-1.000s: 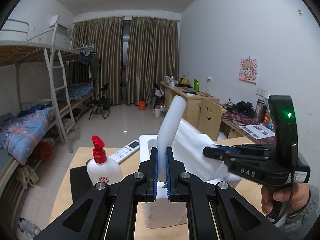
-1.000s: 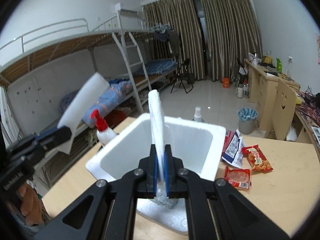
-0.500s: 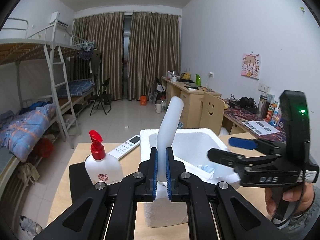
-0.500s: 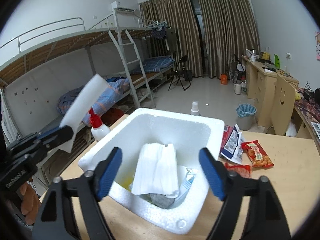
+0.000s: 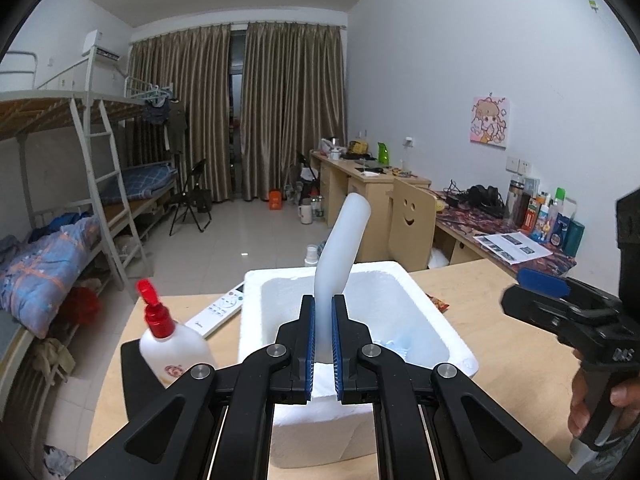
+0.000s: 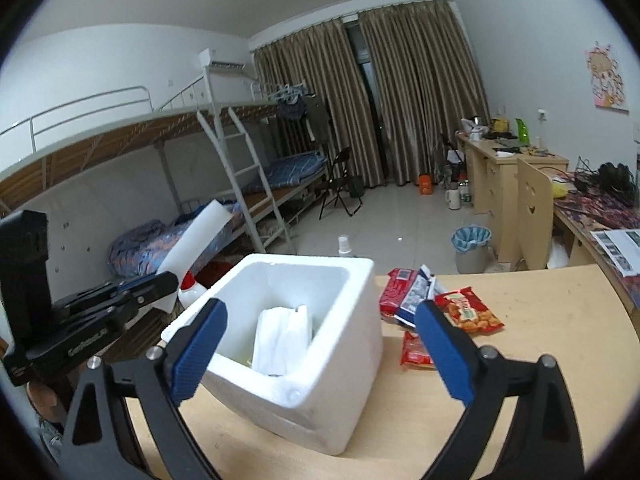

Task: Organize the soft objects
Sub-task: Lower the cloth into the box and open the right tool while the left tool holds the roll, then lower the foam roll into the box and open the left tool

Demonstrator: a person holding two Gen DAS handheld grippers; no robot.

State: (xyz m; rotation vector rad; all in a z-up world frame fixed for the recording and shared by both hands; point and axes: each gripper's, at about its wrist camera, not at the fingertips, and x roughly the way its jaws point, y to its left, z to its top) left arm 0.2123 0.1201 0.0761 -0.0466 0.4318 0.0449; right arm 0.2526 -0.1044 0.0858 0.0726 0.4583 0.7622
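Two grippers work over a white foam box point(image 6: 304, 344) on the wooden table point(image 6: 540, 364): the left gripper point(image 5: 323, 344) is clamped on a white foam sheet point(image 5: 340, 248) above the box, while the right gripper point(image 6: 320, 344) is opening with nothing between its fingers, a folded white cloth point(image 6: 286, 336) lying inside the box.

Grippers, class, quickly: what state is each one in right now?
Left gripper: shut on the white foam sheet.
Right gripper: jaws opening, nothing between them.
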